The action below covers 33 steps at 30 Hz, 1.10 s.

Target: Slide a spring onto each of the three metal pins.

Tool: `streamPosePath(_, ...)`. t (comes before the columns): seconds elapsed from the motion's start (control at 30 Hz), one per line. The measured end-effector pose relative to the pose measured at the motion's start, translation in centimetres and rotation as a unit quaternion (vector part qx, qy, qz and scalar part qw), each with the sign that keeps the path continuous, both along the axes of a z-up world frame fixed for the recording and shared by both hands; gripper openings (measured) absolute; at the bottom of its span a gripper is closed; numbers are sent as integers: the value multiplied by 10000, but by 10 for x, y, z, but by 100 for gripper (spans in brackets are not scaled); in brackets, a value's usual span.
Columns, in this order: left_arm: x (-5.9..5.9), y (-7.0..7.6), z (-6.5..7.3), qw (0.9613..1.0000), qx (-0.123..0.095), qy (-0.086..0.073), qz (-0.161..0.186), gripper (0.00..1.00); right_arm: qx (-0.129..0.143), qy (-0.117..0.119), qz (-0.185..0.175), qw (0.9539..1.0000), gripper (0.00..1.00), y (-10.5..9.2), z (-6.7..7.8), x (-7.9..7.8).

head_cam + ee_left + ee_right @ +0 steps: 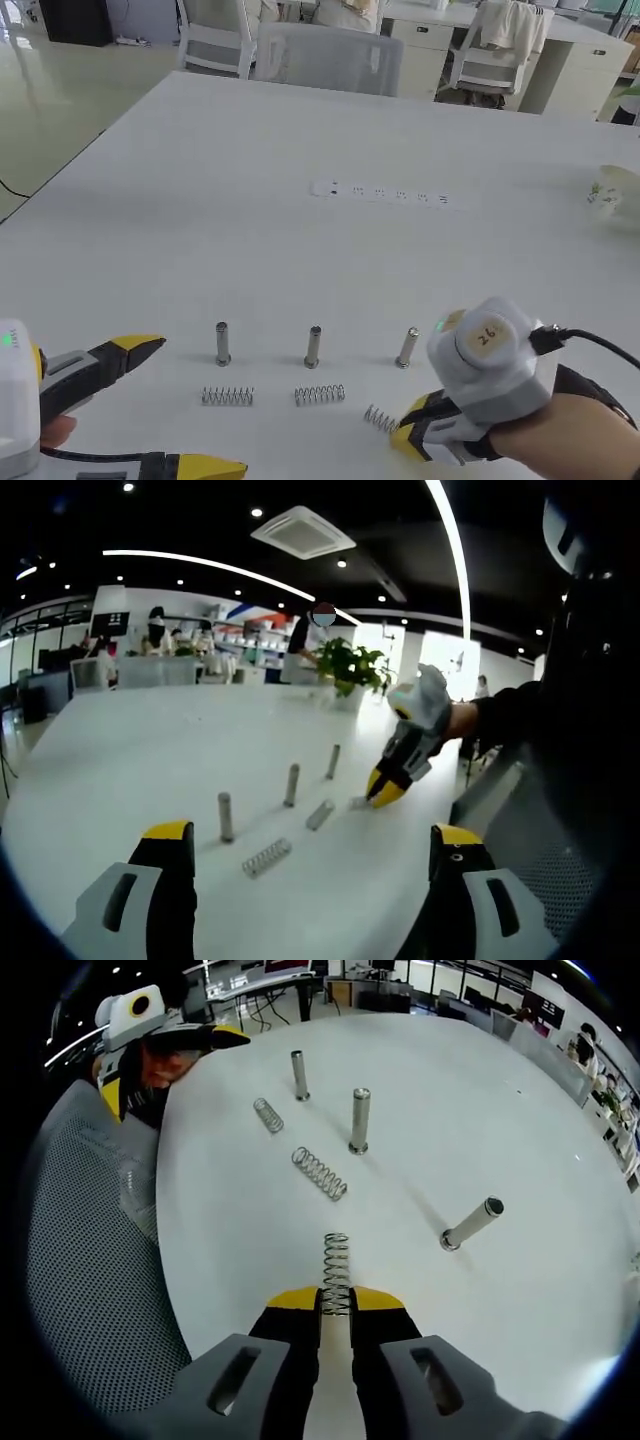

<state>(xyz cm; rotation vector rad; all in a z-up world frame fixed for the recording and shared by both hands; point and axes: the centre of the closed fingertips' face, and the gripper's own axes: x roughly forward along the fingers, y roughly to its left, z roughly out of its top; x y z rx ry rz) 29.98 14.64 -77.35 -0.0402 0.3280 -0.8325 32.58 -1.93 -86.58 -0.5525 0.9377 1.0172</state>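
On the white table [520, 1090], the right hand-held gripper [335, 1302] pinches a spring [336, 1258].

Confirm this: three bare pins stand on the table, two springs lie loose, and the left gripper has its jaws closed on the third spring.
Wrong gripper: the right gripper has its jaws closed on the third spring, as the right gripper view shows. The left gripper is open. The bare pins and two loose springs are as stated.

Bright, even overhead office light, soft shadows, sharp focus, fisheye-warped edges.
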Motion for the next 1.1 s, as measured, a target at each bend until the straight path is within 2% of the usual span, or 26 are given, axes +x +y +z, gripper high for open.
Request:
streamPosePath(0.3,0,-1,1,10000,-6,-16,-10,94,-70,-97,-11,9999,8,-2,1,3)
streamPosePath(0.47,0,-2,1,10000,-5,-12,-33,94,36,-115,-2,9999,8,2,9,3)
streamPosePath(0.8,-2,-8,3,9997,46,-27,-223,90,353,-183,160,9991,8,24,34,1)
streamPosePath(1.0,-4,-16,4,9990,64,-89,-422,79,389,-236,292,9985,8,32,43,0)
streamPosePath(1.1,-7,-21,5,9982,88,-145,-573,71,406,-255,358,9982,8,35,47,-1)
